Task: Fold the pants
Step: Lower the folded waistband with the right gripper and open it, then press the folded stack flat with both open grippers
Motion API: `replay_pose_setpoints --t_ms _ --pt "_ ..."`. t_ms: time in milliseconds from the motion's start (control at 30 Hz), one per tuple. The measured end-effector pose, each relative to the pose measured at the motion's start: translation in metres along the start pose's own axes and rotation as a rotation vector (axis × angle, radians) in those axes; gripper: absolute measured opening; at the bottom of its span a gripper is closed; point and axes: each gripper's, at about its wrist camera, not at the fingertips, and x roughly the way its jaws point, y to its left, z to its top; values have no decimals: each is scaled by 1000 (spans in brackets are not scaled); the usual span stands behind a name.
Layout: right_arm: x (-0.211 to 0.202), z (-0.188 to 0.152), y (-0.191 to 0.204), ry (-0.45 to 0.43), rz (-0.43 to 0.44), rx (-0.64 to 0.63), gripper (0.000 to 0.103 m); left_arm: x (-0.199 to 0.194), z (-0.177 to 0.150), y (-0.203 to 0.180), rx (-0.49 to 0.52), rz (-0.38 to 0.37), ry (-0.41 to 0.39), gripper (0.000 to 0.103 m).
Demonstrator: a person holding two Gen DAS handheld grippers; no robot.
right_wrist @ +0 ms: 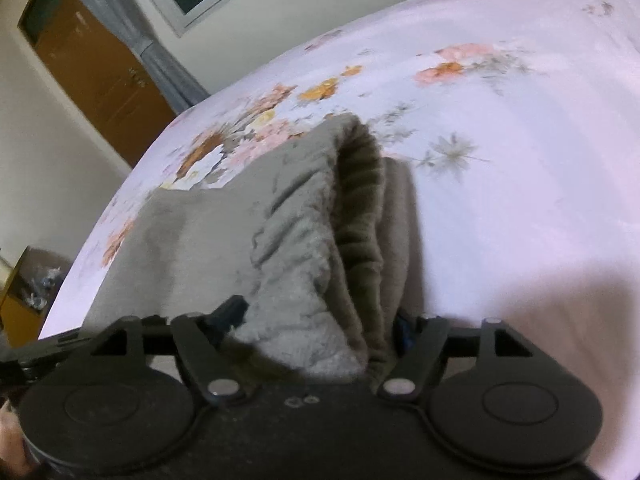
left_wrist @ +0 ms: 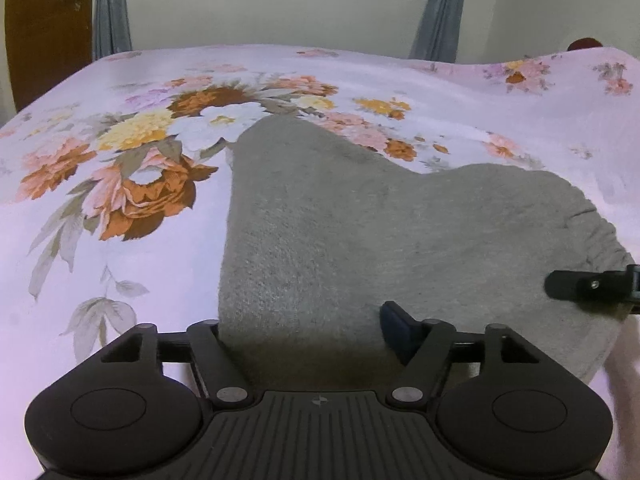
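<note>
Grey fleece pants point(left_wrist: 340, 232) lie on a floral bedsheet point(left_wrist: 120, 240), one leg running away from me and the elastic waistband at the right. My left gripper point(left_wrist: 304, 332) has its jaws wide apart around the near edge of the pants; cloth lies between them and its right fingertip point(left_wrist: 394, 320) rests on top. My right gripper point(right_wrist: 320, 324) straddles the gathered waistband point(right_wrist: 356, 216), jaws wide apart, with the fleece bunched between them. Its finger also shows at the right edge of the left wrist view point(left_wrist: 588, 284).
The bed fills both views, its far edge near a cream wall with grey curtains point(left_wrist: 440, 20) and a window. A brown wooden door point(right_wrist: 96, 76) stands at the left. A cardboard box point(right_wrist: 32, 284) sits on the floor beside the bed.
</note>
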Motion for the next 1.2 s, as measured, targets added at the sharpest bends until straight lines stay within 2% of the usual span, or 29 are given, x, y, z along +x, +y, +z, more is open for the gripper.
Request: replay_pose_setpoints --t_ms 167,300,500,667,800,900,1033,1133,1200 --pt "-23 4 4 -54 -87 -34 79 -19 1 -3 48 77 -14 69" --pt "-50 7 20 -124 -149 -90 78 -47 -3 -6 99 144 -66 69" --pt "-73 0 62 -191 -143 -225 77 -86 -3 -17 107 109 -129 69" --pt "-61 -17 76 -147 -139 -244 74 -84 -17 -35 123 94 -86 69" --pt "-37 -29 69 -73 -201 -227 74 -61 -34 -37 112 95 -4 69" --pt "-43 -32 68 -90 -189 -200 74 -63 -33 -36 83 94 -10 69" --pt "-50 -33 76 -132 -185 -233 74 -65 -32 -36 71 85 -16 69" --pt "-35 -37 70 -67 -230 -211 75 -61 -35 -37 74 96 -1 69" --pt "-38 -38 68 -65 -201 -174 73 -66 -32 -39 75 97 -2 69"
